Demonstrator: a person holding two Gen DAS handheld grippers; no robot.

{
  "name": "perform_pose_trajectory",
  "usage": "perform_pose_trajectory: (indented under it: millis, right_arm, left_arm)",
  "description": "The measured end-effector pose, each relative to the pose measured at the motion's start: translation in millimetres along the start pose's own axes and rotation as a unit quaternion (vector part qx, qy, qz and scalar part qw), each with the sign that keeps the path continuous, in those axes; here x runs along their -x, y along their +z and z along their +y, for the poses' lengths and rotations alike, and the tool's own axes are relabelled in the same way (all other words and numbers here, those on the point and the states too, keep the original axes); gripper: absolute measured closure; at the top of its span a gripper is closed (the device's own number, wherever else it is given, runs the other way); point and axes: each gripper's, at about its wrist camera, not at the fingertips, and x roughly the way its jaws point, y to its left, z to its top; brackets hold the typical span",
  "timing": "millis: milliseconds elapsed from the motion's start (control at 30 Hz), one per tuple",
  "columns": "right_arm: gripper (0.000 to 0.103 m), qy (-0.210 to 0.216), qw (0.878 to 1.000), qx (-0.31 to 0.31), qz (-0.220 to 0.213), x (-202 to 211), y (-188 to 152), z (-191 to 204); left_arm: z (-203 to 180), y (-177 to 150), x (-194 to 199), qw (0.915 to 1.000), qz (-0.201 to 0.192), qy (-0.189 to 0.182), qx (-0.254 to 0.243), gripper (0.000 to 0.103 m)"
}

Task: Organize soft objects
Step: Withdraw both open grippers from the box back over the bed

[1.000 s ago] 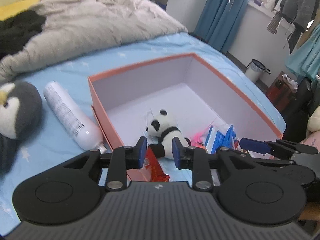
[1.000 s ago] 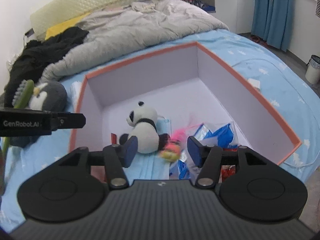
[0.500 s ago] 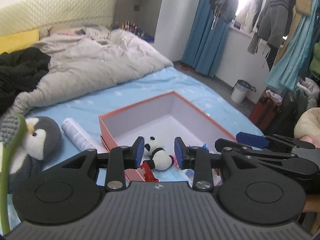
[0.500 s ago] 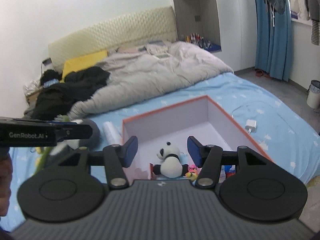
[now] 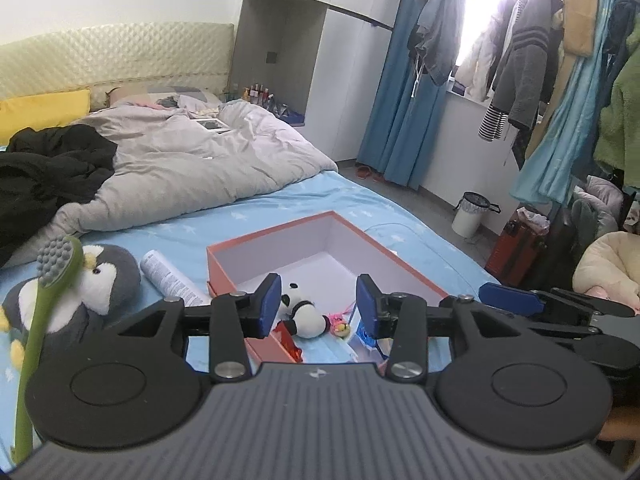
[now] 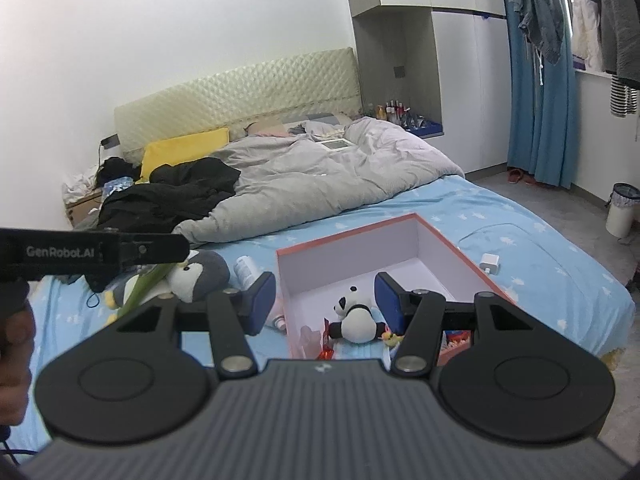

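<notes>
Two empty grippers are held above the orange box [image 5: 352, 236]: the left gripper [image 5: 316, 306], jaws opening with nothing gripped, is judged nearer the penguin plush [image 5: 100, 284], lying left of the box, than the half-open right gripper [image 6: 325, 302].

One open orange box [image 5: 304, 227] on the bed. Soft toys: two, namely one panda plush [image 5: 304, 314] inside the box and one penguin plush [image 5: 92, 284] outside it. One white cylindrical bottle [image 5: 170, 278] lying between penguin and box. One green long-handled brush [image 5: 48, 300] in front of the penguin. One white charger plug [image 6: 490, 263] on the sheet beside the box. One grey duvet [image 6: 304, 176]. One yellow pillow [image 6: 180, 154]. One white waste bin [image 5: 472, 216] on the floor. Small wrappers in the box: number unclear.
</notes>
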Motion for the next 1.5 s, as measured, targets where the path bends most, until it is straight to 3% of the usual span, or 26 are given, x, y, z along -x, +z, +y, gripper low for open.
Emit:
perform_pose_trajectory:
  millis: [200, 500, 633, 933, 1500]
  right_arm:
    - [0.045, 0.006, 1.000, 0.004, -0.002, 19, -14, 6]
    - [0.045, 0.008, 1.000, -0.017, -0.001, 38, -38, 4]
    - [0.045, 0.007, 1.000, -0.012, 0.001, 47, -48, 5]
    - [0.045, 0.014, 1.000, -0.016, 0.004, 56, -58, 6]
    - [0.045, 0.022, 1.000, -0.003, 0.018, 51, -67, 10]
  left_arm:
    - [7, -16, 30, 0.9995, -0.006, 0.012, 0.030, 0.055]
    - [-21, -50, 55, 0.9999, -0.003, 0.017, 0.002, 0.055]
    - [-38, -66, 60, 0.9995, -0.004, 0.026, -0.018, 0.055]
    - [-34, -89, 61, 0.9994, 0.010, 0.031, 0.005, 0.055]
    - [-18, -100, 61, 0.9980, 0.007, 0.051, 0.037, 0.055]
